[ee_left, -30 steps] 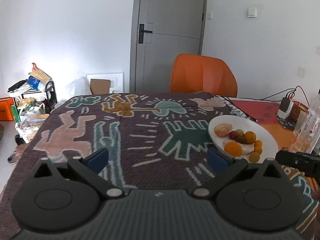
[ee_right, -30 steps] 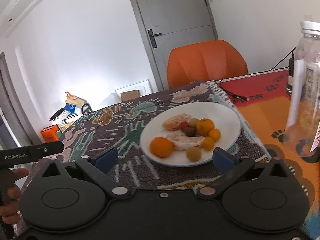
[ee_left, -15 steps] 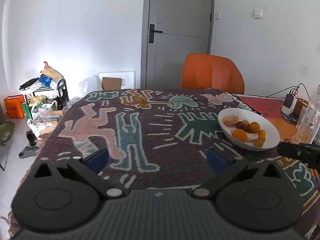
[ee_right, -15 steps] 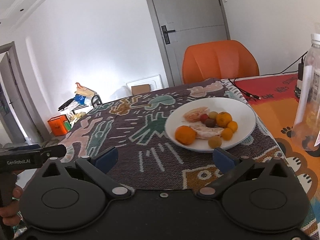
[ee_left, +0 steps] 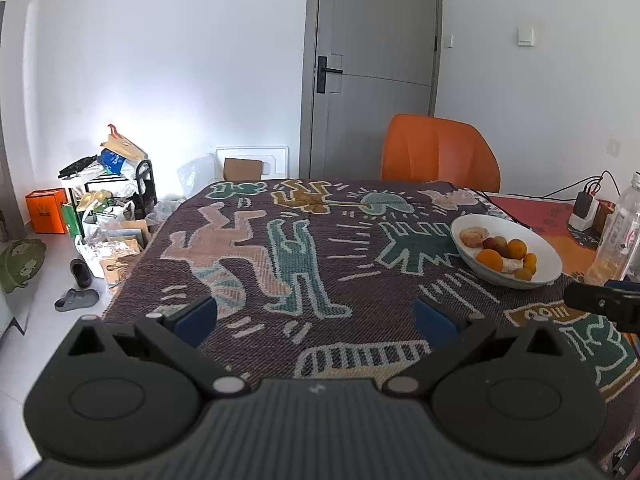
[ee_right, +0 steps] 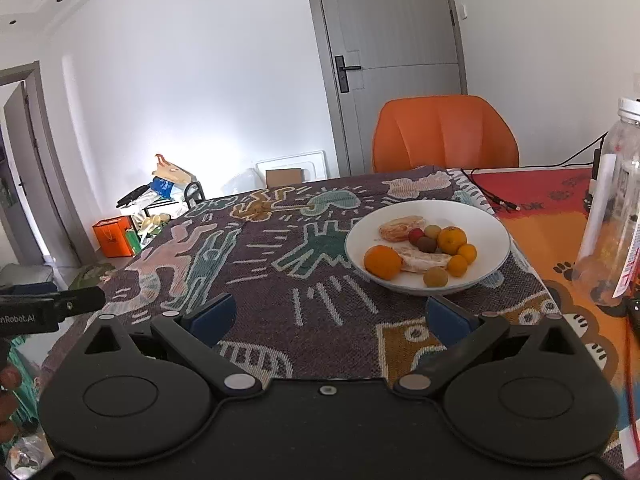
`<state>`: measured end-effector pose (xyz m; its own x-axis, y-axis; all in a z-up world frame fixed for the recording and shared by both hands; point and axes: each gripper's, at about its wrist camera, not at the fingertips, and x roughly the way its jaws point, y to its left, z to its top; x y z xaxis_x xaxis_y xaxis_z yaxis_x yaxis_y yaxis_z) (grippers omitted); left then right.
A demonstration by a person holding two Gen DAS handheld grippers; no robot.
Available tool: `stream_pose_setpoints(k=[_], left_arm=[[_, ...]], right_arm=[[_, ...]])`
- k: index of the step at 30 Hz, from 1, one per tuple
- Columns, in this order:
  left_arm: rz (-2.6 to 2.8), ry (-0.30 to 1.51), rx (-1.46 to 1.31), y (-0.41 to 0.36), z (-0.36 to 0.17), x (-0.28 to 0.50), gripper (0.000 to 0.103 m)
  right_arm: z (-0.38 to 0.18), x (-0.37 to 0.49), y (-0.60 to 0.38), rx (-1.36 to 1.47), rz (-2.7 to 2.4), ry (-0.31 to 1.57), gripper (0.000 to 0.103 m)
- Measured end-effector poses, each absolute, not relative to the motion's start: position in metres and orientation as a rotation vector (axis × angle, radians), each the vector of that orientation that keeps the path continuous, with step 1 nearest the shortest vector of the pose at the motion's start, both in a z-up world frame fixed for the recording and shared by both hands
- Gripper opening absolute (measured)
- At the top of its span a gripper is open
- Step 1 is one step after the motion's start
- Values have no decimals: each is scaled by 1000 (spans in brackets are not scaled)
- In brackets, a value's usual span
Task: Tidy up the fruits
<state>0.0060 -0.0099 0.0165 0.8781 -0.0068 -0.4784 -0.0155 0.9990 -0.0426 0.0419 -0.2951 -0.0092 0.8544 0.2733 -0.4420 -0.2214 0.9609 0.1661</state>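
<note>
A white plate (ee_right: 488, 224) on the patterned tablecloth holds several fruits: a large orange (ee_right: 382, 262), smaller oranges (ee_right: 452, 240), peeled citrus pieces (ee_right: 424, 259) and small red and brown fruits. The plate also shows in the left wrist view (ee_left: 548, 256) at the right. My right gripper (ee_right: 330, 316) is open and empty, just short of the plate. My left gripper (ee_left: 316, 316) is open and empty over the cloth, left of the plate.
A clear plastic bottle (ee_right: 616, 216) stands right of the plate on an orange mat. An orange chair (ee_right: 444, 136) stands at the table's far side. Cables and a charger (ee_left: 584, 204) lie at the far right. Clutter sits on the floor at the left (ee_left: 100, 208).
Both grippers have pulled back and risen from the plate; the plate looks smaller and farther, and more of the tablecloth shows. Both stay open.
</note>
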Motion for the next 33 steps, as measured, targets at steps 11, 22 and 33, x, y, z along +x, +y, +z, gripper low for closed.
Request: stream_pose_setpoints(k=[11, 22, 33], left_arm=[[25, 506, -43, -4, 12, -7, 103], [20, 508, -39, -3, 13, -9, 103], [22, 507, -42, -2, 12, -10, 103]], right_arm=[[-9, 30, -292, 84, 262, 471, 103], [-8, 28, -290, 89, 262, 469, 103], [-8, 28, -291, 92, 258, 463, 103]])
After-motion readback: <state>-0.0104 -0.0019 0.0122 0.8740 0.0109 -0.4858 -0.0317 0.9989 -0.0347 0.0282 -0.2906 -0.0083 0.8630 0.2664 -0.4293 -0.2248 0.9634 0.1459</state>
